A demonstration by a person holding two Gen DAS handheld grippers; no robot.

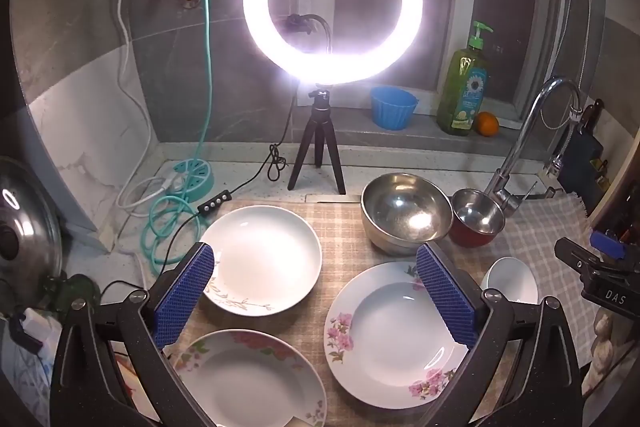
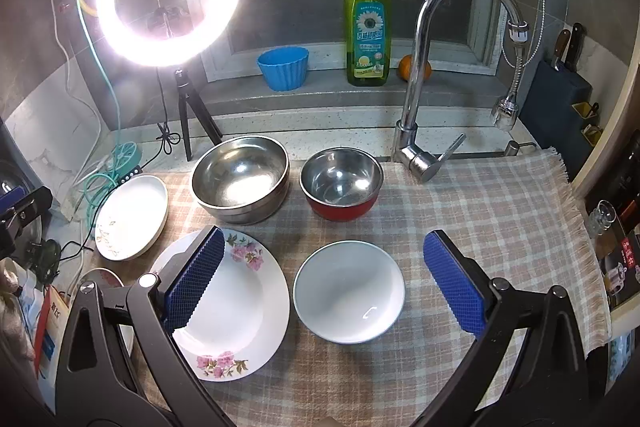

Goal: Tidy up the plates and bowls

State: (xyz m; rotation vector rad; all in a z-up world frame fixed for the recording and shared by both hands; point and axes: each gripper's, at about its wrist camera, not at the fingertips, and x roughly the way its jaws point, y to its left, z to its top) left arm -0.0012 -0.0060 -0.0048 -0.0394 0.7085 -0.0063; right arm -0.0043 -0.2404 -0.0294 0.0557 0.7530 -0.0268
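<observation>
While the left gripper (image 1: 314, 267) hangs tilted down over the checked cloth (image 1: 344, 239), its blue pads stand spread wide with nothing between them. Under it lie three plates. The white plate with a leaf sprig (image 1: 262, 261) sits at the far left of the cloth, the pink-flowered plate (image 1: 394, 335) to the right and nearer, and a third floral plate (image 1: 248, 379) at the bottom edge, partly behind the left finger. Further back, the large steel bowl (image 1: 406, 213) touches or nearly touches the red-sided steel bowl (image 1: 478, 217), which sits by the tap (image 1: 532, 143). A small white bowl (image 1: 510, 281) peeks out behind the right finger. The ring light (image 1: 332, 11) glares on its tripod at the counter's back, and the other tool's black frame shows at the right edge.

Over to the right wrist view: the right gripper (image 2: 320, 267) is also splayed fully apart, empty, pointing down at the cloth (image 2: 480, 211). The white bowl (image 2: 349, 291) lies right between its fingers, untouched. The pink-flowered plate (image 2: 236, 303) is just beside it on the left, partly under the left finger. Behind stand the big steel bowl (image 2: 240, 179) and the red-sided one (image 2: 341, 183), close together. The leaf-sprig plate (image 2: 132, 217) lies at the cloth's left edge. Green soap bottle (image 2: 367, 23) and blue cup (image 2: 283, 67) sit on the sill.
</observation>
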